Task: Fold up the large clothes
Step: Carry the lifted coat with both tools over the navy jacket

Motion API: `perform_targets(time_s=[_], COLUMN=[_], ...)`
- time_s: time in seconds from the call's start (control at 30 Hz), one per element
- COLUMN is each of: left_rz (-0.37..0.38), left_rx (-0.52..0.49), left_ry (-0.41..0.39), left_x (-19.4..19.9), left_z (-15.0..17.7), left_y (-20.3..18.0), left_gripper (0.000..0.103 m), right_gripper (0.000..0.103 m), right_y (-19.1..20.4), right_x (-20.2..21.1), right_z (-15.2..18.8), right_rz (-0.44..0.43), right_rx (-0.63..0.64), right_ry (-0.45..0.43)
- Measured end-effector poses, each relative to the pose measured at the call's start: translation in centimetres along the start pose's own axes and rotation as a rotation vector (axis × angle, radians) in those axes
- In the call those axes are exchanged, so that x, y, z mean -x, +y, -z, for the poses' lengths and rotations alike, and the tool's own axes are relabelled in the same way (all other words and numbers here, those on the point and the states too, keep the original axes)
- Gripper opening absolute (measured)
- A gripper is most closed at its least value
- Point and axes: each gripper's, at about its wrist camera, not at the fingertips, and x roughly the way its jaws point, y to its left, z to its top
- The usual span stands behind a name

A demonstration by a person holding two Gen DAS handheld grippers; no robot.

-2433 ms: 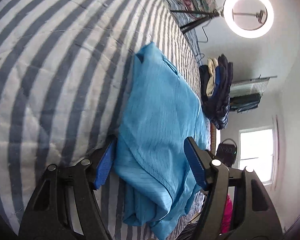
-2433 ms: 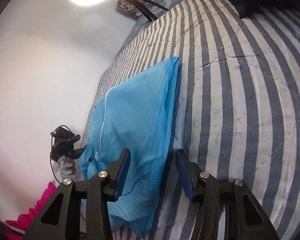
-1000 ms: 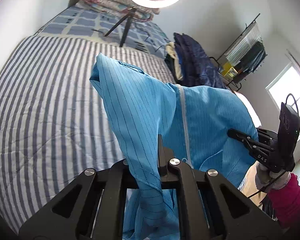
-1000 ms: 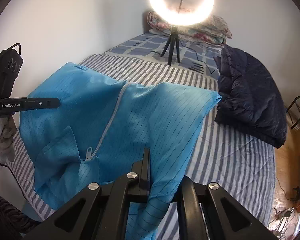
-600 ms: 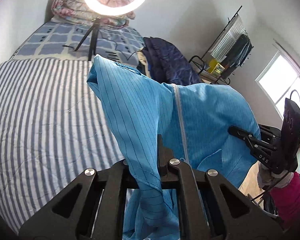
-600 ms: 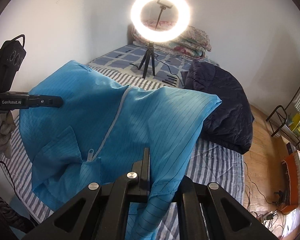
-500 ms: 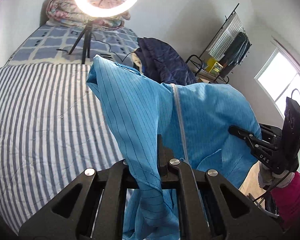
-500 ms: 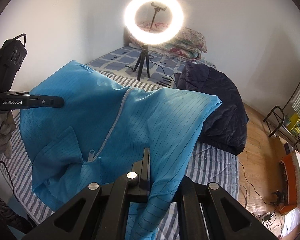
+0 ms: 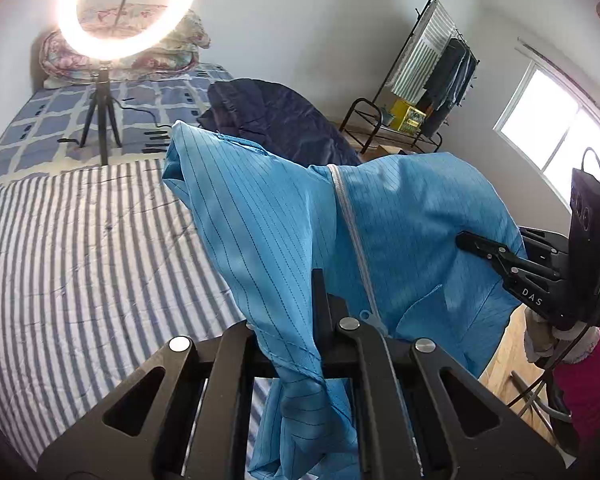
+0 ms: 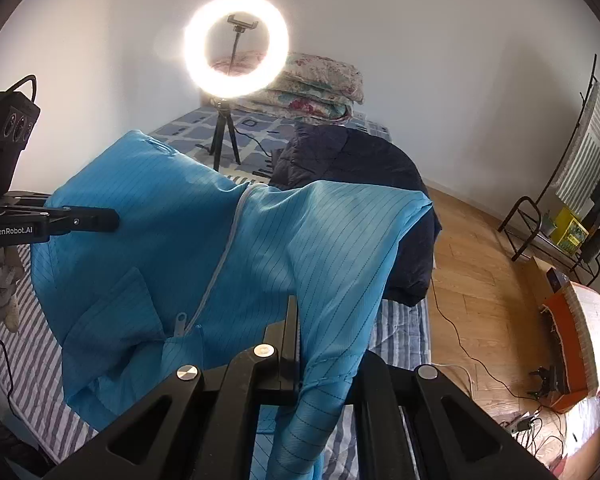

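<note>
Smooth pinstriped cloth jacket [image 9: 268, 216]

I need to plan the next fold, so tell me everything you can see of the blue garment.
The blue garment is thin, bright blue cloth with fine dark pinstripes and a pale zipper down its front, with a patch pocket beside the pull. It hangs lifted above the striped bed cover, stretched between both grippers: the left gripper and the right gripper are each shut on a bunched edge. Loose cloth droops below each grip. A dark padded jacket lies behind it.
</note>
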Motion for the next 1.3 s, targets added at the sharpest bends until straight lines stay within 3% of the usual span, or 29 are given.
perform_targets(time_s=[0.4, 0.57, 0.73, 1.03, 1.17, 1.3], left_rz=[0.008, 0.031, 0.001, -0.083, -0.161, -0.202], left_rx=[-0.092, -0.073, -0.087, -0.028, -0.029, -0.019], left_ry=[-0.041, -0.061, -0.134, -0.185, -0.151, -0.118], left_x=[-5.5, -8.9, -11.8, -19.2, -22.8, -25.2], left_z=[-5.6, -10.3, -16.2, -23.3, -23.8, -22.8], left_y=[-2.6, -1.5, -0.1, 4.8, 7.1, 8.6], left_gripper=[0.004, 0.004, 0.004, 0.004, 0.004, 0.004], right_gripper=[0.002, 0.002, 0.002, 0.002, 0.002, 0.005], right_y=[-5.0, -7.6, -11.1, -17.6, -19.0, -19.9], right_x=[-2.9, -5.0, -7.9, -18.4, -24.6, -29.6], right_z=[-2.4, -5.7, -10.9, -18.3, -19.0, -17.7], right_rz=[0.105, 0.163, 0.215, 0.254, 0.227, 0.232], right_rx=[-0.017, -0.013, -0.007, -0.04, -0.046, -0.046], right_ry=[-0.024, -0.055, -0.11, -0.102, -0.045, 0.041])
